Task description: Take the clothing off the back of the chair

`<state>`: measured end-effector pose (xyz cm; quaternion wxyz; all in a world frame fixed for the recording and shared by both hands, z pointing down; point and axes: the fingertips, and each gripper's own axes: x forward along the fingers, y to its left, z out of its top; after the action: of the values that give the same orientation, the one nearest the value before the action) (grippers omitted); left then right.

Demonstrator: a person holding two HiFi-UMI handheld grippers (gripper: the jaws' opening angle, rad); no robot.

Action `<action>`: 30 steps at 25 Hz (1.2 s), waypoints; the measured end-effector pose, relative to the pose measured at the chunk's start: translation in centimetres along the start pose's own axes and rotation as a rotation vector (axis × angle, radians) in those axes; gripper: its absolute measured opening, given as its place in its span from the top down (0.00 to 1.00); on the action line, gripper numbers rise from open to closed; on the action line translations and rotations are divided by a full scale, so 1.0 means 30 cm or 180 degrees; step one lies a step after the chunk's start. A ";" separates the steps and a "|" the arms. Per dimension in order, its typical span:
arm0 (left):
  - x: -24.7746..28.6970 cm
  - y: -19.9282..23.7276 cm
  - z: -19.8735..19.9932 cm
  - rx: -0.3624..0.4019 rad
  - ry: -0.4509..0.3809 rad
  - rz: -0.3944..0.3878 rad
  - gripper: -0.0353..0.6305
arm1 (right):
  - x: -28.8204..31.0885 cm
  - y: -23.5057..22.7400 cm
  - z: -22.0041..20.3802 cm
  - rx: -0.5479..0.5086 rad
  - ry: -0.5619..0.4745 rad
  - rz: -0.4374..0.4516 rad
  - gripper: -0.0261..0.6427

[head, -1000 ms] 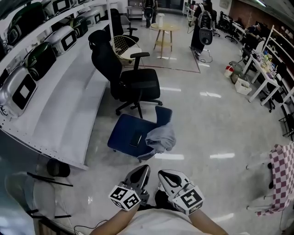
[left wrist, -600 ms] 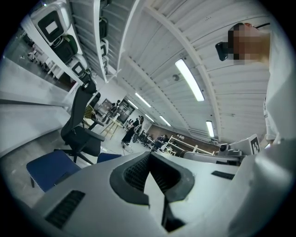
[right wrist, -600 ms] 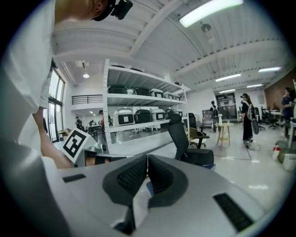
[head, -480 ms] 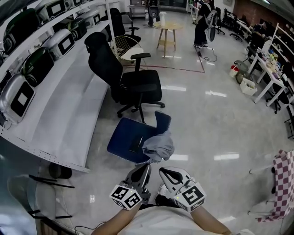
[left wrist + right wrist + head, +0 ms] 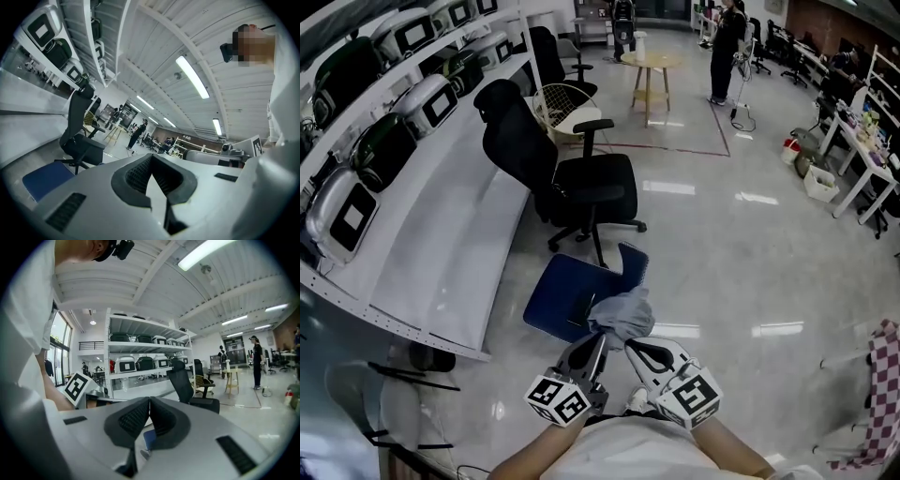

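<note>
A grey garment (image 5: 622,314) is draped over the back of a low blue chair (image 5: 562,292), just ahead of both grippers in the head view. My left gripper (image 5: 592,339) is shut and holds nothing; its tips sit just short of the garment's near edge. My right gripper (image 5: 630,349) lies beside it, also shut and empty, just below the garment. In the left gripper view the shut jaws (image 5: 151,157) point level across the room, with the blue seat (image 5: 44,178) low at left. In the right gripper view the jaws (image 5: 149,401) meet, with a strip of blue chair (image 5: 149,439) below them.
A black office chair (image 5: 572,178) stands right behind the blue one. A long white shelf unit (image 5: 441,234) with cases runs along the left. Farther off are a wire basket chair (image 5: 558,98), a round wooden table (image 5: 650,61) and standing people. A checked cloth (image 5: 881,375) hangs at right.
Both grippers have advanced together toward the blue chair; the garment now lies right at their tips instead of well ahead. Both stayed shut.
</note>
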<state>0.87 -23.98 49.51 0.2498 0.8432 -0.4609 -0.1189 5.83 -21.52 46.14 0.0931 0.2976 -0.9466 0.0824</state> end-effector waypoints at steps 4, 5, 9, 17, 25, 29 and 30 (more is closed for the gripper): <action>0.025 0.011 -0.013 0.0029 0.0002 0.0107 0.93 | -0.008 -0.058 0.001 0.0101 -0.0075 0.0053 0.94; 0.025 0.017 -0.013 0.0035 0.0002 0.0142 0.94 | -0.006 -0.068 0.001 0.0125 -0.0090 0.0066 0.94; 0.021 0.035 -0.015 0.0055 0.0023 0.0325 0.93 | 0.002 -0.085 -0.013 0.0156 -0.0101 0.0169 0.94; 0.018 0.074 -0.025 -0.0006 0.0012 0.0408 0.93 | 0.041 -0.072 -0.040 0.0040 0.0012 0.0265 0.94; 0.064 0.158 -0.061 -0.0248 0.0119 0.0279 0.93 | 0.068 -0.095 -0.068 0.0054 0.0205 0.0042 0.94; 0.099 0.169 -0.026 -0.0254 0.0170 0.0079 0.93 | 0.097 -0.102 -0.042 0.0080 0.0239 -0.0096 0.94; 0.103 0.180 -0.022 -0.0291 0.0182 0.0052 0.93 | 0.108 -0.103 -0.037 0.0079 0.0244 -0.0128 0.94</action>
<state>-1.03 -28.80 53.03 0.3021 0.8302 -0.4546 -0.1136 5.17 -25.56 48.25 0.1273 0.3143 -0.9350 0.1035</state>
